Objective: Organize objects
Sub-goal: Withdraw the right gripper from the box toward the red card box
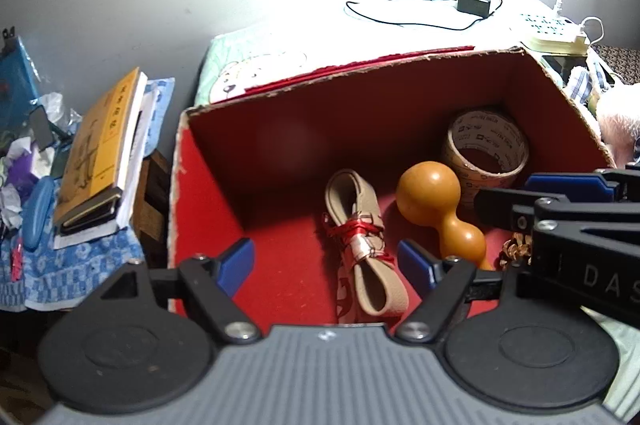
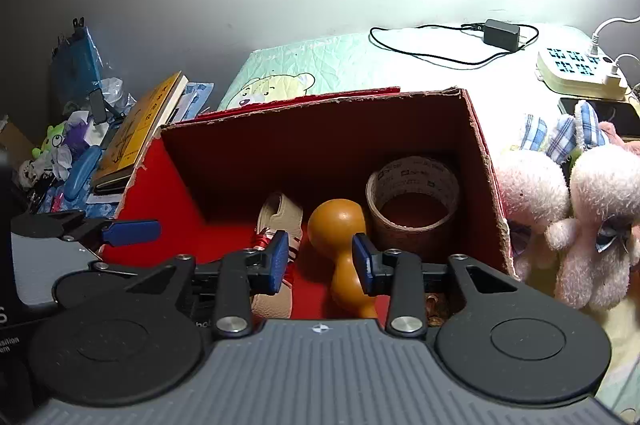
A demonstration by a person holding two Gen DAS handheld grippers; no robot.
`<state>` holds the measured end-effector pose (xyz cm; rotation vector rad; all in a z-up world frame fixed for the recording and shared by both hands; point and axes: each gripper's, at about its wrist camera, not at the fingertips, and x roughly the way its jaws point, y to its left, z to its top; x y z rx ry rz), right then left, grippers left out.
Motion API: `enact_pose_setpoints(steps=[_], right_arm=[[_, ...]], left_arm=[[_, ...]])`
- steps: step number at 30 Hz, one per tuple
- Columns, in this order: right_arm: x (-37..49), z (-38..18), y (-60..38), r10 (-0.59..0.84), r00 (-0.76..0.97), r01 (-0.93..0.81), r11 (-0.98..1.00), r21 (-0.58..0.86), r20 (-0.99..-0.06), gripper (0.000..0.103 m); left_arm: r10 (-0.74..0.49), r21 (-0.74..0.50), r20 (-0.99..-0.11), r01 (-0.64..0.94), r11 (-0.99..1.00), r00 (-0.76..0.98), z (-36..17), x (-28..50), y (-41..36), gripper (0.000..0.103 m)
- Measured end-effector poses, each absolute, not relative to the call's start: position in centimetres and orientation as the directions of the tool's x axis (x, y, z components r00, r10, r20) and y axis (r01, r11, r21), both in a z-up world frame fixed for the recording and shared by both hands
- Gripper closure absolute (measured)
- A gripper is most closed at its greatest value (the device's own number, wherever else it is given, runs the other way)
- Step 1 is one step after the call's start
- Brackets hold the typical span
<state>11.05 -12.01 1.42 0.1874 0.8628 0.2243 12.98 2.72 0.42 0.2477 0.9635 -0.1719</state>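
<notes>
Down into the red cardboard box (image 1: 208, 185) we look, its torn, ragged rim (image 2: 320, 99) showing raw brown card above the smooth red lining. On the box floor lies a glossy orange wooden gourd (image 1: 438, 207), two rounded bulbs joined by a narrow waist, lying on its side. Just left of it, a folded beige strap bundle (image 1: 366, 237), matte and leathery, bound with shiny red cord. Behind the gourd, in the far right corner, sits a roll of printed packing tape (image 2: 414, 195), hollow core facing up. The left gripper (image 1: 326, 265) hovers over the near edge, blue-padded jaws wide apart with nothing gripped. The right gripper (image 2: 320, 263) has its jaws apart too, the gourd's waist seen between the pads, neither pad pressing on it. The box stands on a quilted pale-green bedspread (image 2: 340, 65) with a bear print. Fluffy pink plush toys (image 2: 580, 209) slump just right of the box; a yellow paperback book (image 1: 96, 149) leans amid clutter to the left.
</notes>
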Motion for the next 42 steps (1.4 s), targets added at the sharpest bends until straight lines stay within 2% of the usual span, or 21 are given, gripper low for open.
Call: enact_pose_setpoints(steps=[6, 20, 42], right_arm=[[9.4, 2.3, -12.0, 0.284, 0.659, -0.135, 0.956, 0.262, -0.697, 0.055], [6.7, 3.3, -11.8, 0.334, 0.674, -0.166, 0.938, 0.305, -0.659, 0.054], [3.8, 1.7, -10.8, 0.426, 0.571, -0.215, 0.903, 0.373, -0.701, 0.052]], left_arm=[[-0.024, 0.125, -0.818, 0.219, 0.968, 0.575, 1.7, 11.4, 3.4, 0.023], [0.005, 0.136, -0.807, 0.178, 0.975, 0.590, 3.2, 7.7, 3.5, 0.023], [0.072, 0.160, -0.843, 0.122, 0.979, 0.534, 1.8, 3.5, 4.2, 0.020]])
